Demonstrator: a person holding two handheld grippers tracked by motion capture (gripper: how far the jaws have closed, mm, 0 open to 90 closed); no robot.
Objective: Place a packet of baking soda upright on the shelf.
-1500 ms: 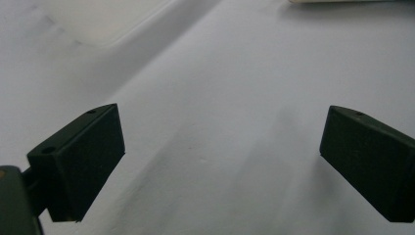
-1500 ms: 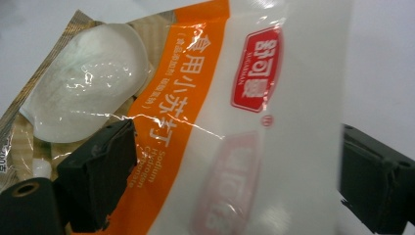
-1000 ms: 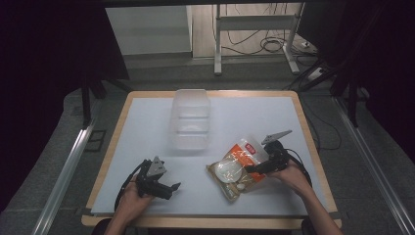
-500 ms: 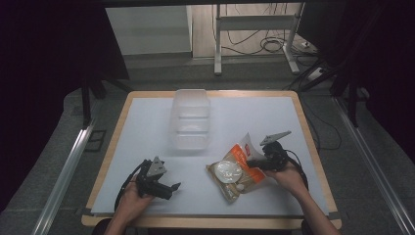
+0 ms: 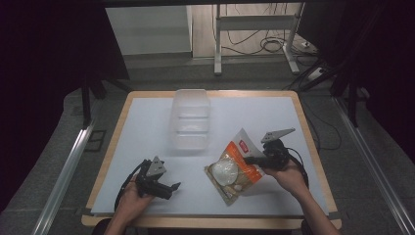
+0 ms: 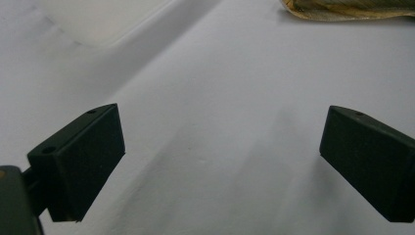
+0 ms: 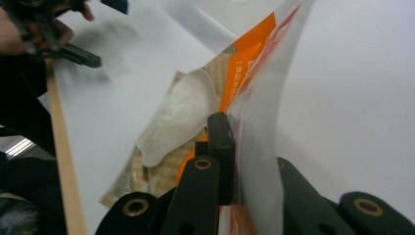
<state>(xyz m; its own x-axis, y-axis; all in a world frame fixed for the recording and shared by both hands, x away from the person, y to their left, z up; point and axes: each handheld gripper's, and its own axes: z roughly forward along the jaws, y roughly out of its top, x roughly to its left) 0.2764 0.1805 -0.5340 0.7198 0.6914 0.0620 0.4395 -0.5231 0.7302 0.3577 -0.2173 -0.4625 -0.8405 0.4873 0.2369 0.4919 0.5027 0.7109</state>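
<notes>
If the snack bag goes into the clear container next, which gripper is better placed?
Right. The right gripper is shut on the snack bag; the left gripper is open, apart from it. The clear container is beyond.

snack bag [image 5: 234, 169] label — print too blurred

The white table top [image 5: 147, 127] lies bare along its left side and across the far right corner, leaving open passage there. A clear rectangular plastic container [image 5: 191, 119] stands at the far centre, and an orange-and-clear snack bag with a round white cake inside [image 5: 234, 166] occupies the near right, its upper edge lifted off the surface where the right gripper [image 5: 252, 159] is clamped on it. Between the bag and the left gripper [image 5: 172, 188], whose jaws stand wide apart over bare surface, a free strip of table runs from the near edge toward the container.
</notes>
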